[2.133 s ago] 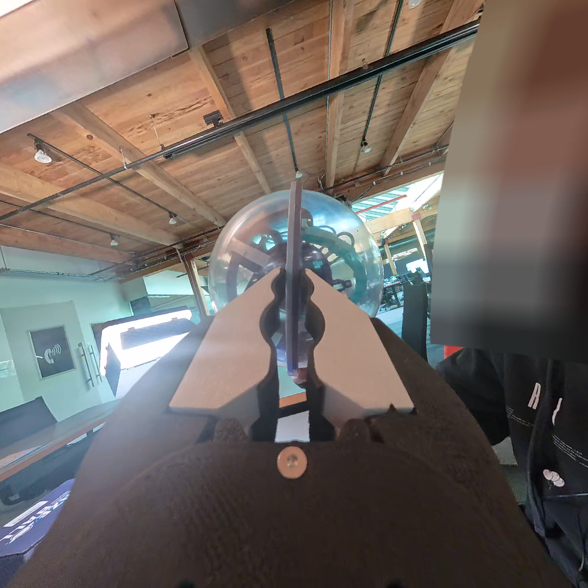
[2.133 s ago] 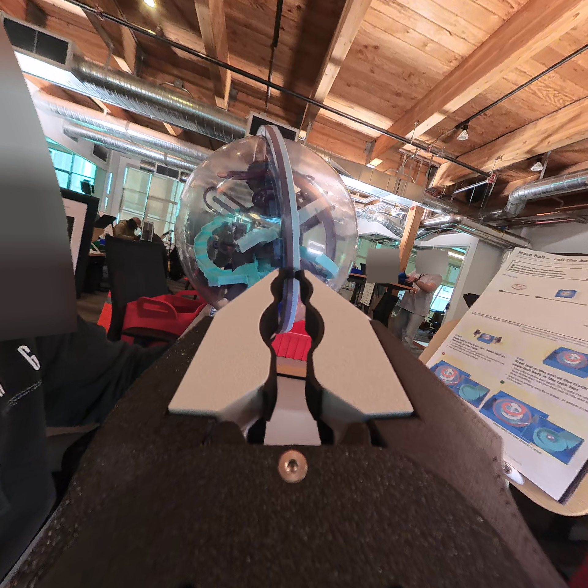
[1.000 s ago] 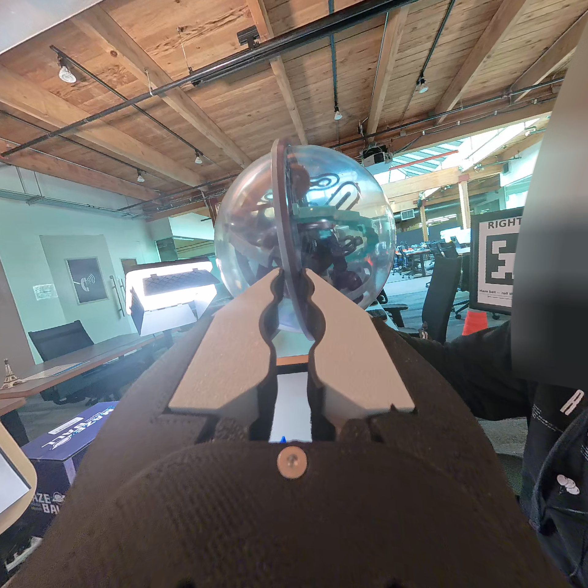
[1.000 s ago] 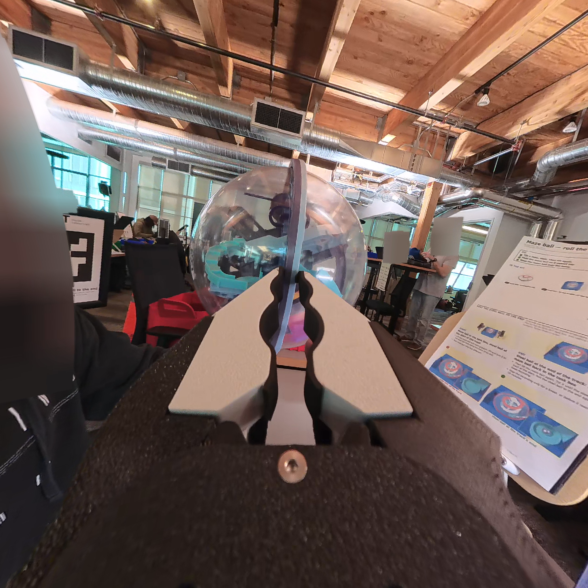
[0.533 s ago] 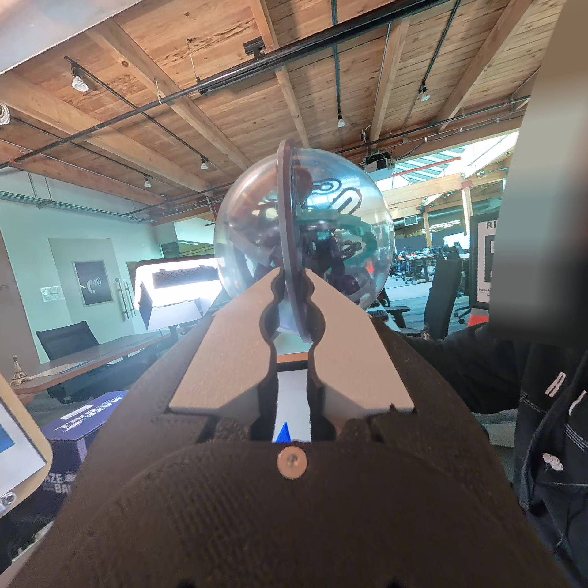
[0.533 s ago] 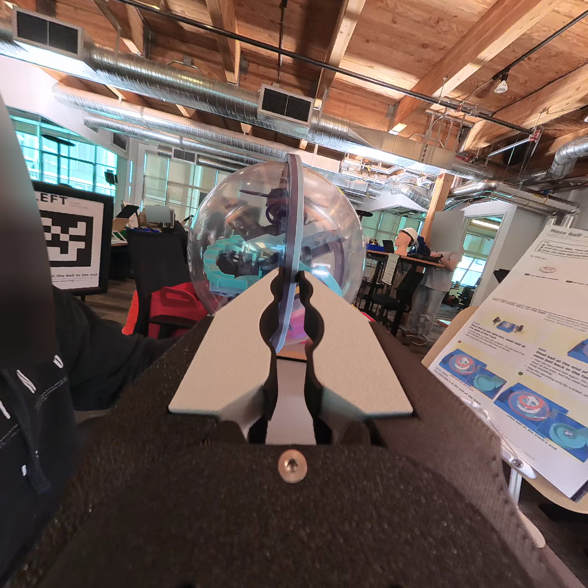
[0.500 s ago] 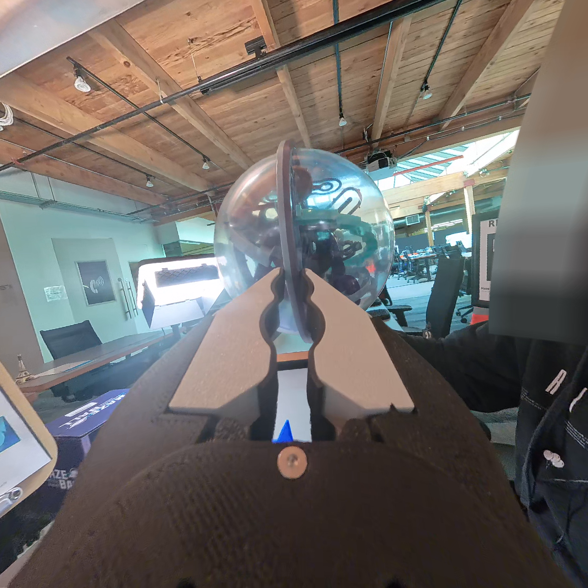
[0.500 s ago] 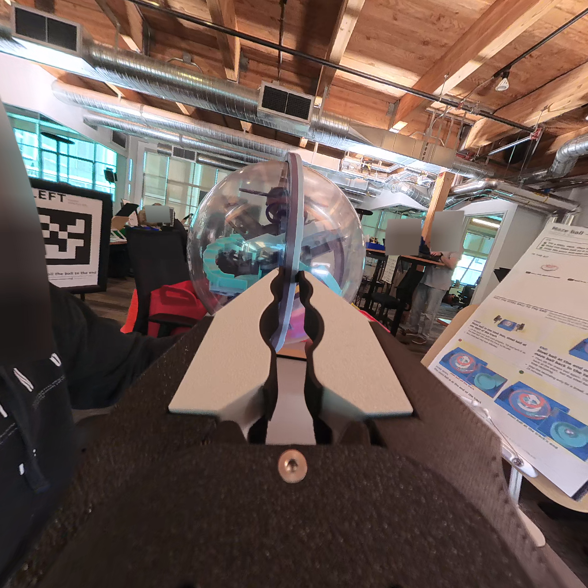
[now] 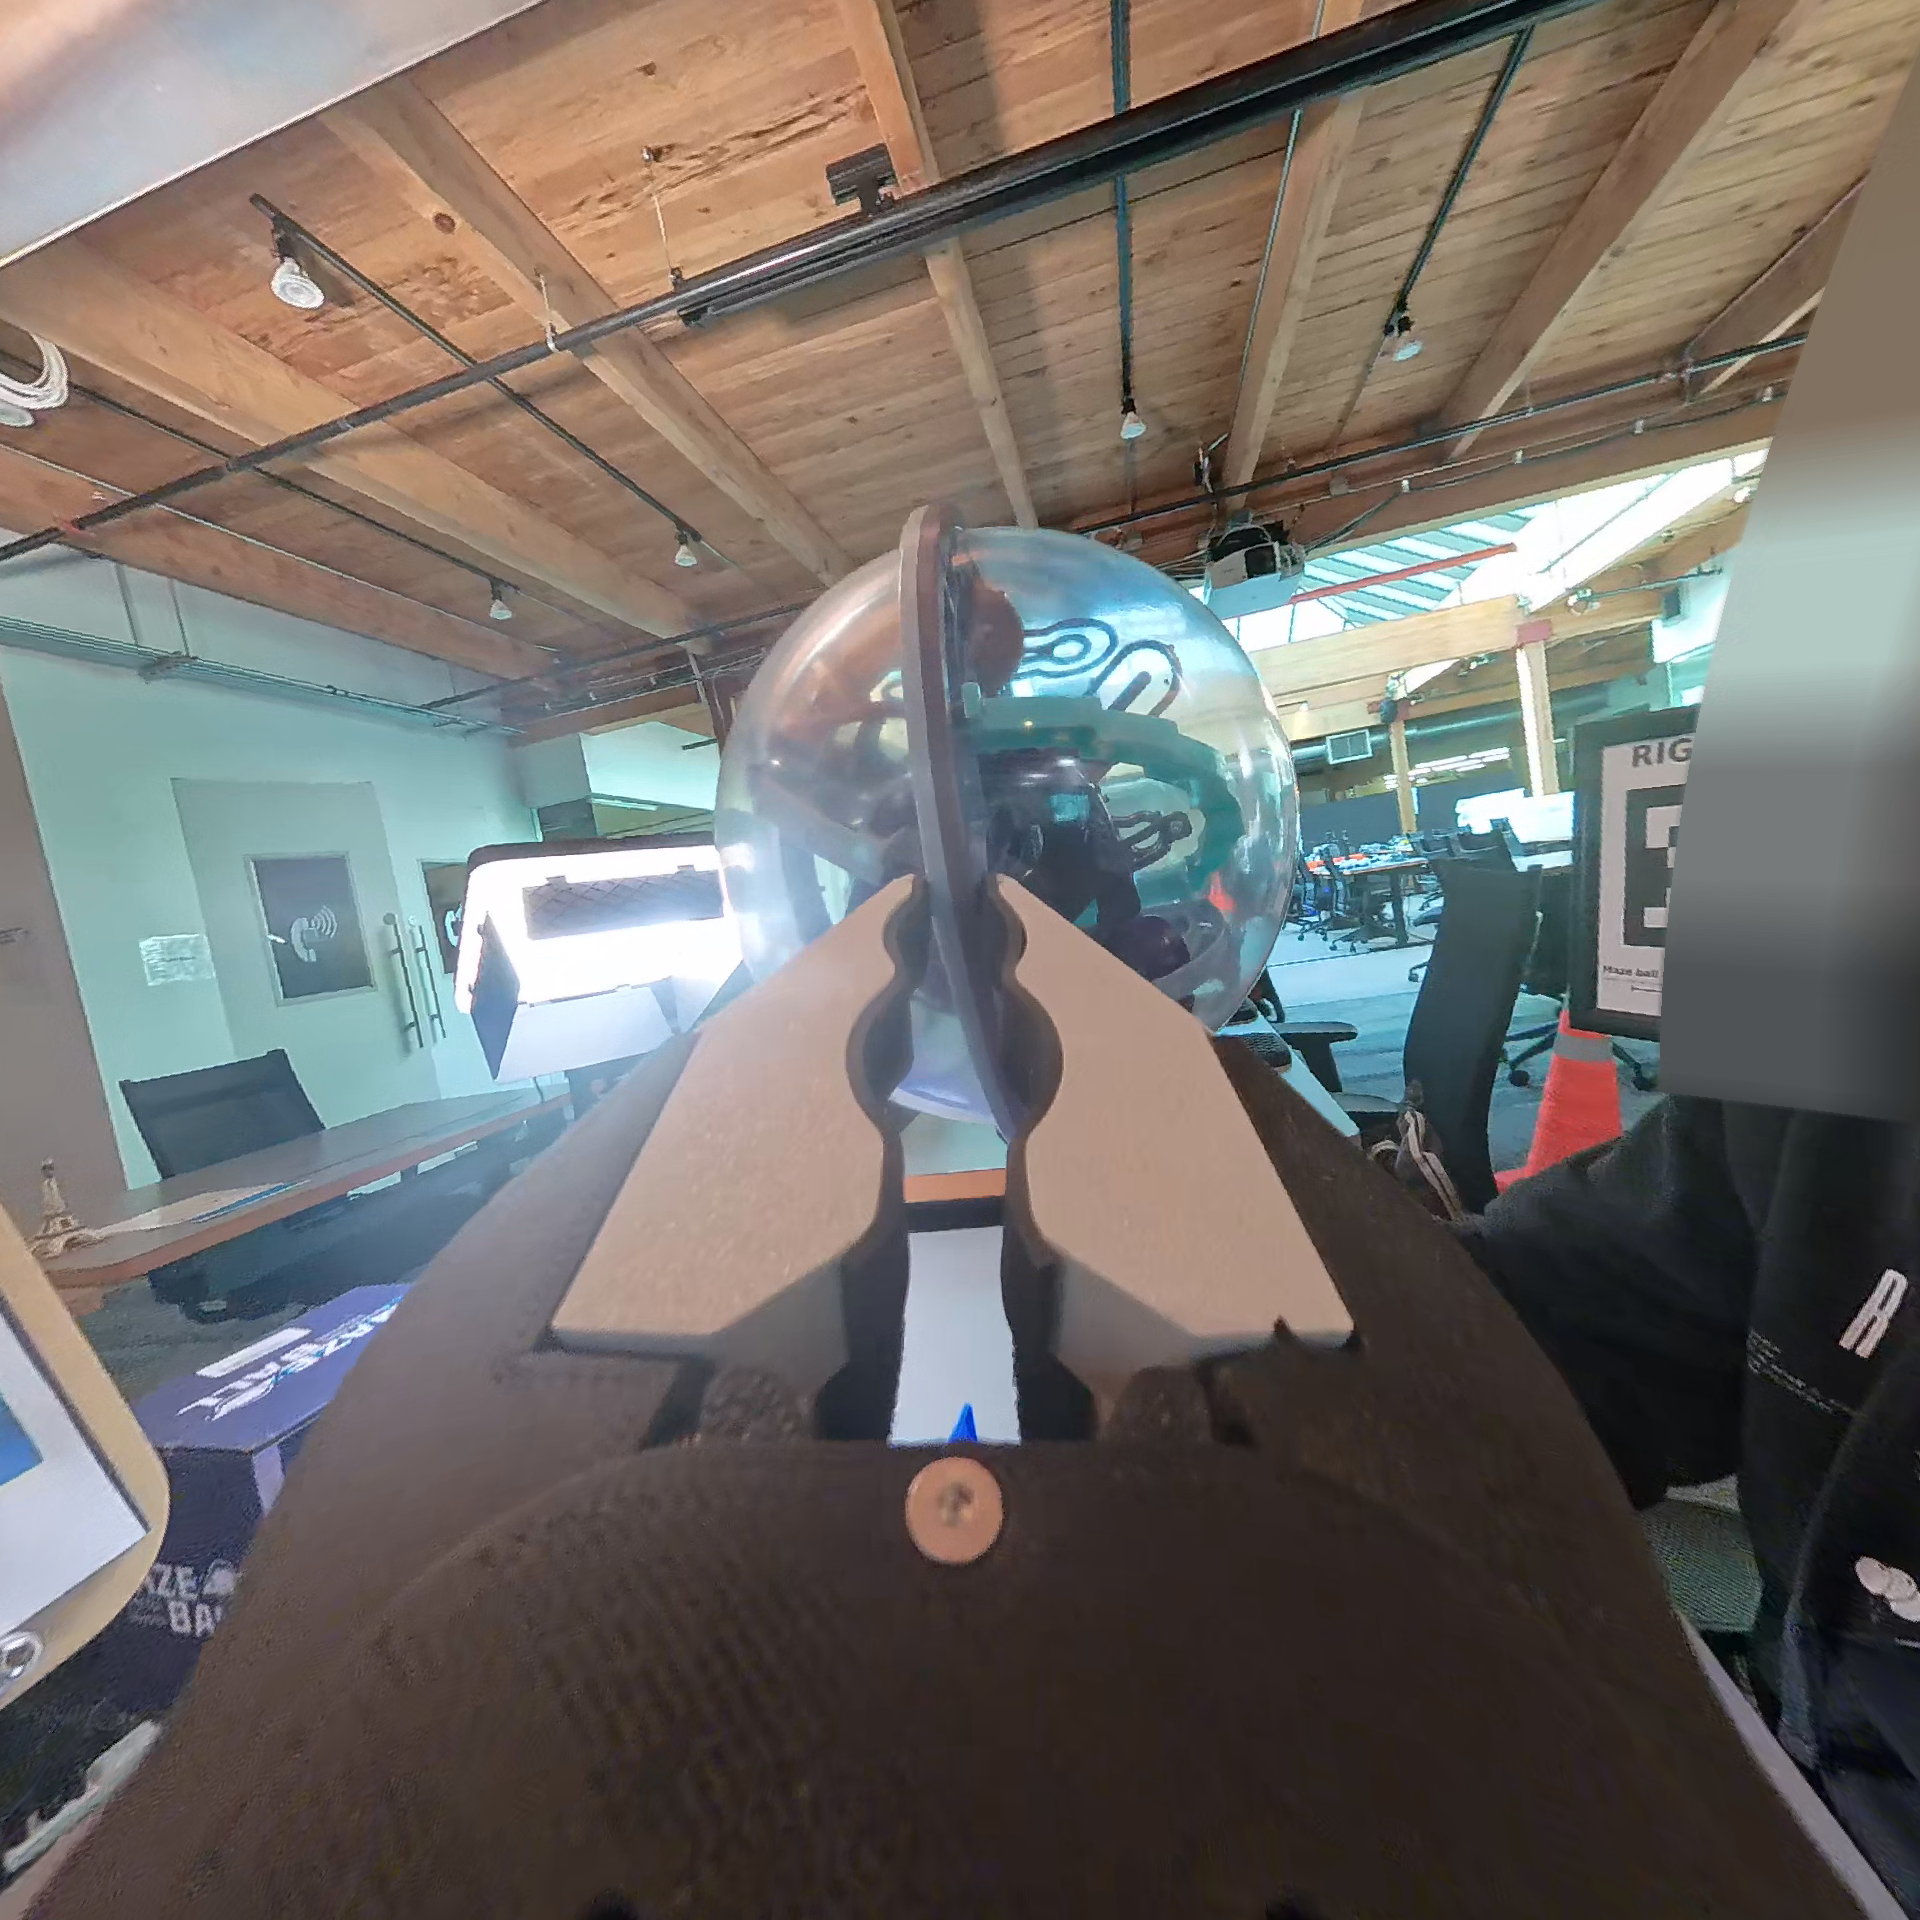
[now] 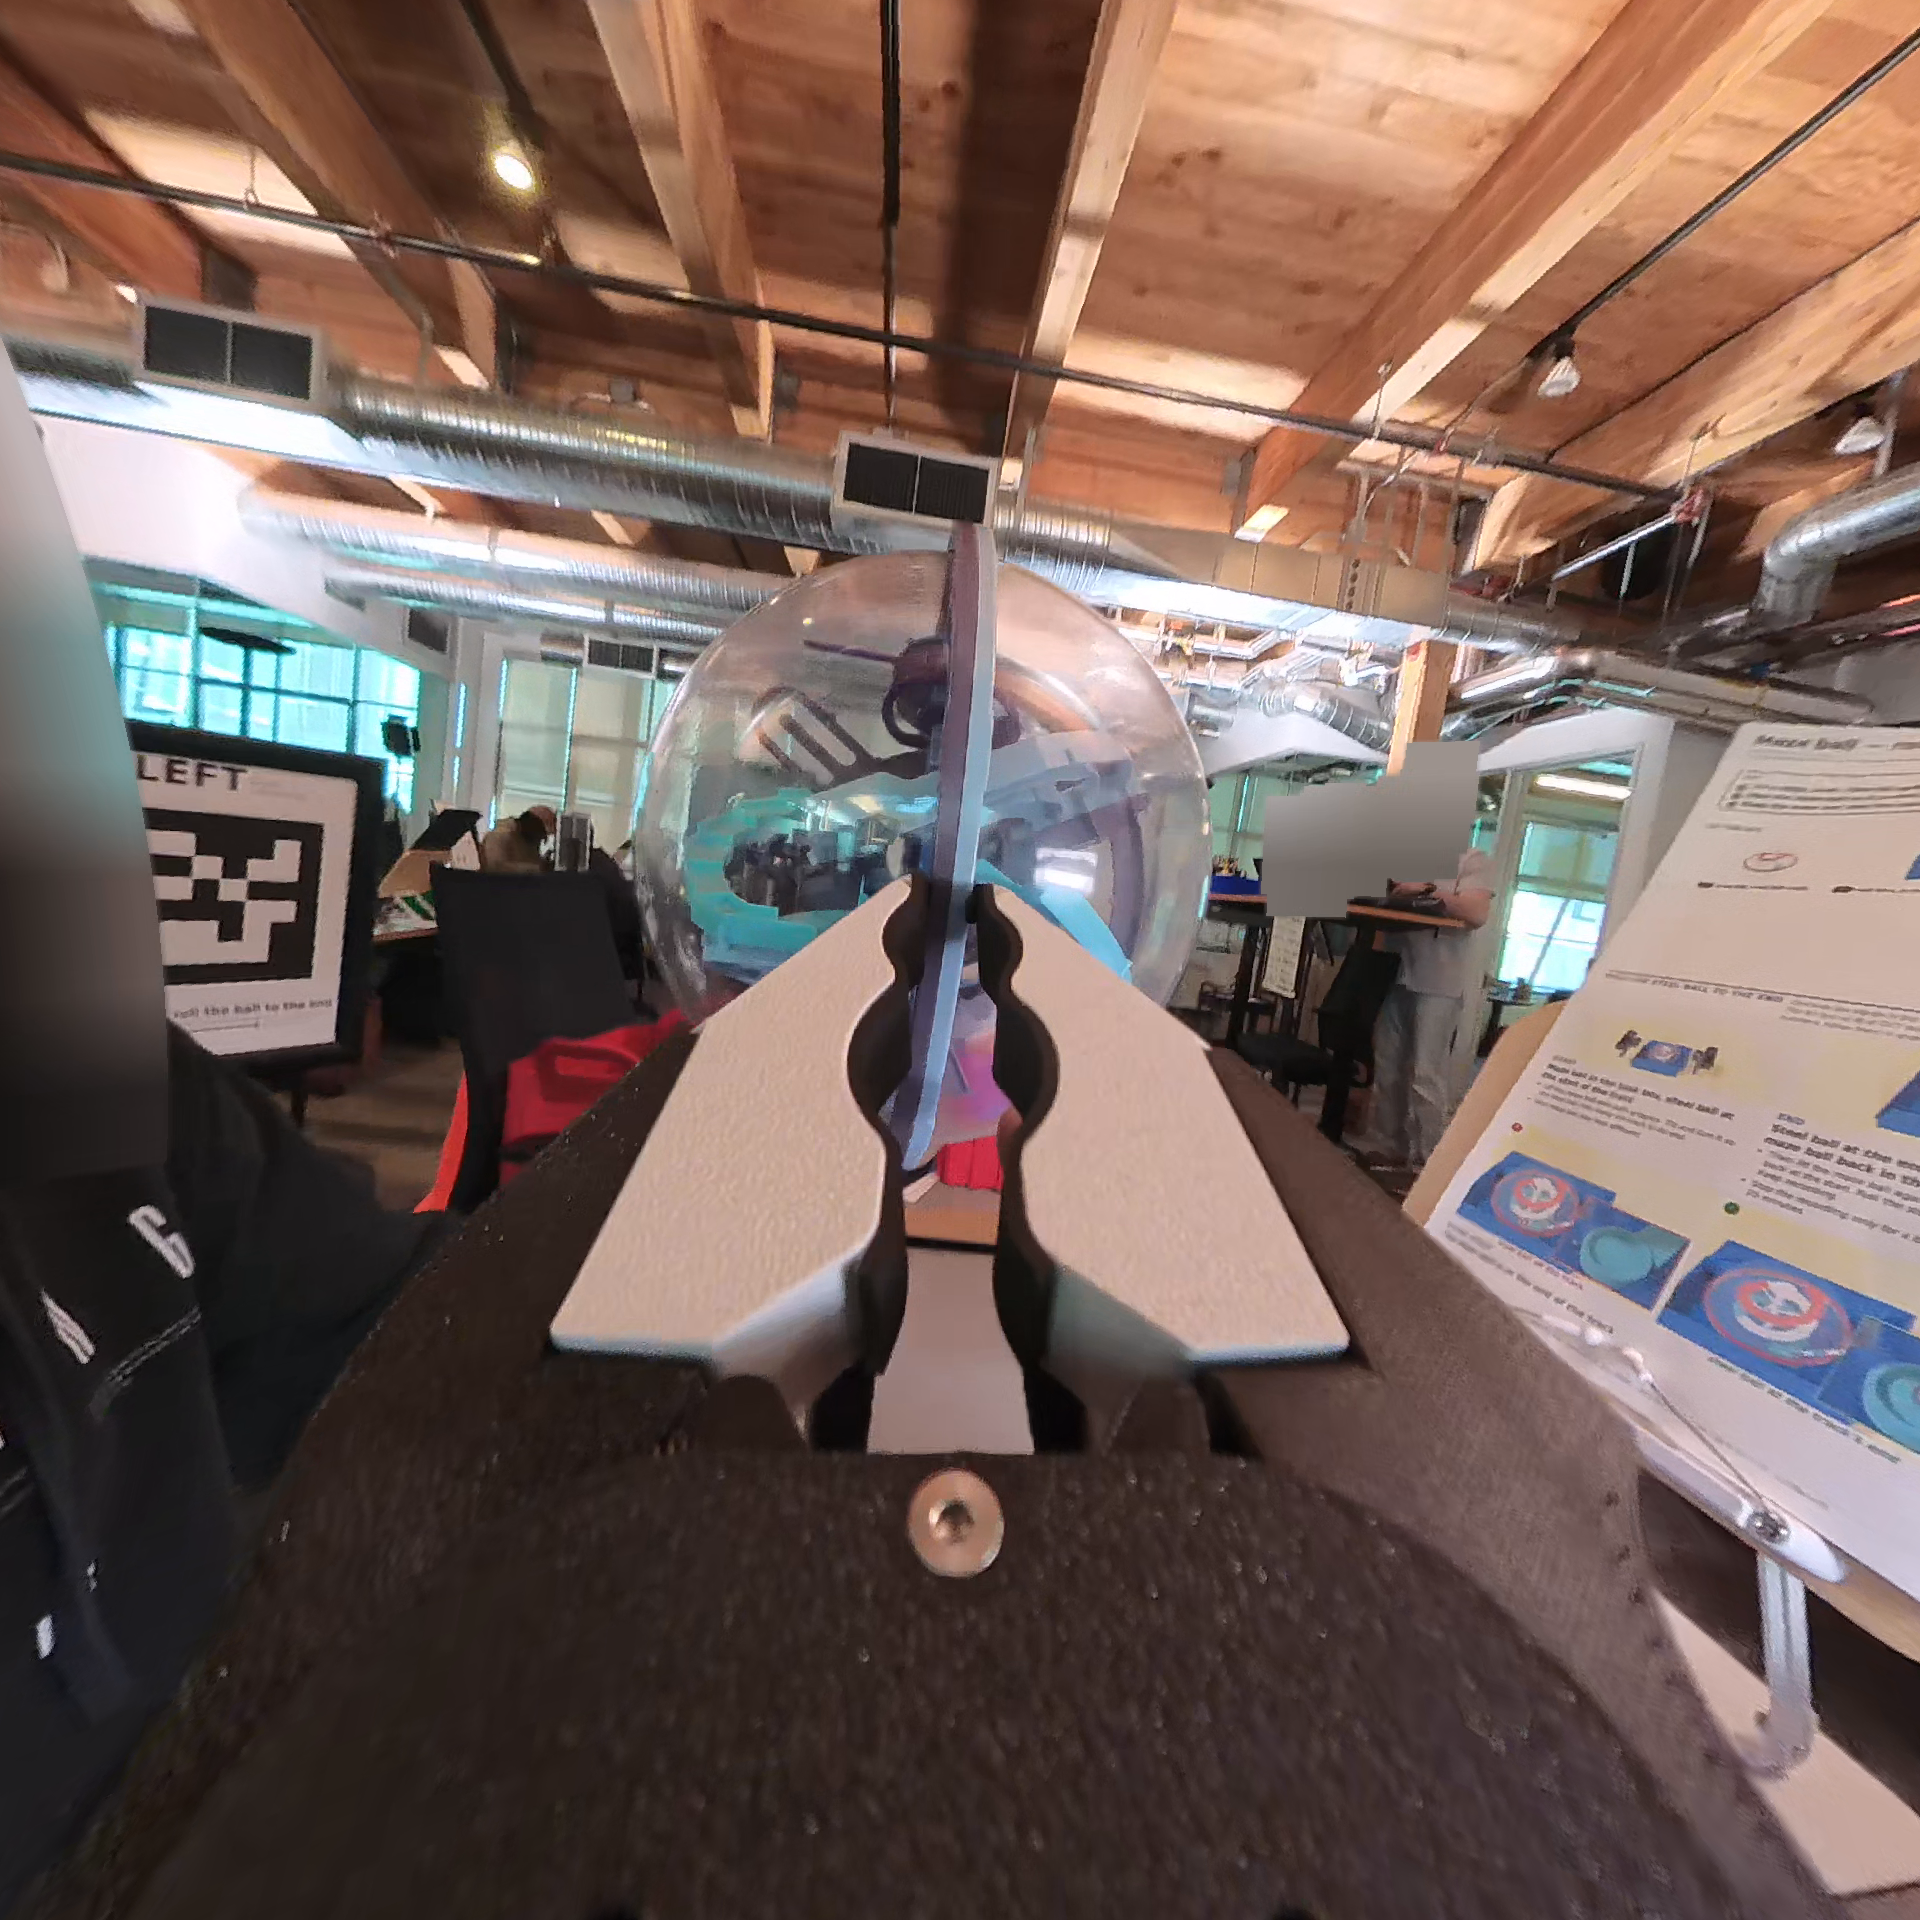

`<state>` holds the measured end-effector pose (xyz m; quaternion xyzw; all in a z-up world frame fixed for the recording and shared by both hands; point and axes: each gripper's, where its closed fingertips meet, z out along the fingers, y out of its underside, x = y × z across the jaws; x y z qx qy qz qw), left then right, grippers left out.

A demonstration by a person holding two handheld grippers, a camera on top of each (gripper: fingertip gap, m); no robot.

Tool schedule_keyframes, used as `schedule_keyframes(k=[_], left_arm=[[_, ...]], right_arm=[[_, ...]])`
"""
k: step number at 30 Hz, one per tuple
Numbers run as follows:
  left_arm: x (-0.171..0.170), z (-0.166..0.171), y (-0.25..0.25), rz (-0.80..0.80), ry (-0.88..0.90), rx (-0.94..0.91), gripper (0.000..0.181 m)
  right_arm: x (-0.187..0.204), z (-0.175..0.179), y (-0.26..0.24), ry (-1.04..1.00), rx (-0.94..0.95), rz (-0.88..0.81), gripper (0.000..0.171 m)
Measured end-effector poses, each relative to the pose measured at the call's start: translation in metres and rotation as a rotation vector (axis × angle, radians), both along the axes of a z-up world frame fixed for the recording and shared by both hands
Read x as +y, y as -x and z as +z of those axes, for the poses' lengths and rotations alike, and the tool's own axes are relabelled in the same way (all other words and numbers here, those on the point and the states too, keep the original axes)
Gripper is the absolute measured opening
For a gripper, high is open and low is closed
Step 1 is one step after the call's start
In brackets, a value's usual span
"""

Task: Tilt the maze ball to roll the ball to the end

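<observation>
The maze ball [image 9: 1101, 790] is a clear plastic sphere with teal and dark purple tracks inside and a thin purple ring around its middle. It is held up in the air between both grippers. My left gripper [image 9: 956, 904] is shut on the ring's edge, with the sphere just beyond its fingertips. My right gripper [image 10: 951, 904] is shut on the ring from the opposite side, where the maze ball [image 10: 831, 790] shows teal steps. The small rolling ball inside cannot be made out.
A person in a dark top [image 9: 1714, 1351] stands close on the right of the left wrist view. An instruction sheet on a board [image 10: 1714, 1091] is at the right of the right wrist view. A marker board [image 10: 249, 904], office chairs, an orange cone [image 9: 1579, 1091] and a dark blue box [image 9: 260, 1382] lie farther off.
Both grippers have tipped down from pointing at the ceiling, so more of the room shows. The ring leans differently between the fingers. Both stay shut on the ring.
</observation>
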<state>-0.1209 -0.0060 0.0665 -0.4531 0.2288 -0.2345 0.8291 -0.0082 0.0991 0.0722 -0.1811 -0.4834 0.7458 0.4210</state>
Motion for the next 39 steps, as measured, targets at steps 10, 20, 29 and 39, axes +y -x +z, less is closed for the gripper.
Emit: schedule_keyframes(k=[10, 20, 29, 39], left_arm=[[0.021, -0.017, -0.012, -0.042, -0.017, -0.026, 0.008], [0.015, -0.011, -0.016, -0.033, -0.062, -0.036, 0.008], [-0.011, 0.046, -0.042, 0.041, -0.161, 0.178, 0.007], [-0.036, 0.084, -0.057, 0.026, -0.271, 0.301, 0.007]], right_arm=[[0.018, -0.001, -0.014, -0.033, -0.014, -0.1, 0.007], [0.019, 0.0, -0.015, -0.027, 0.007, -0.109, 0.007], [0.014, 0.032, -0.019, -0.017, 0.152, 0.007, 0.006], [-0.015, 0.083, -0.038, -0.133, 0.254, 0.017, 0.007]])
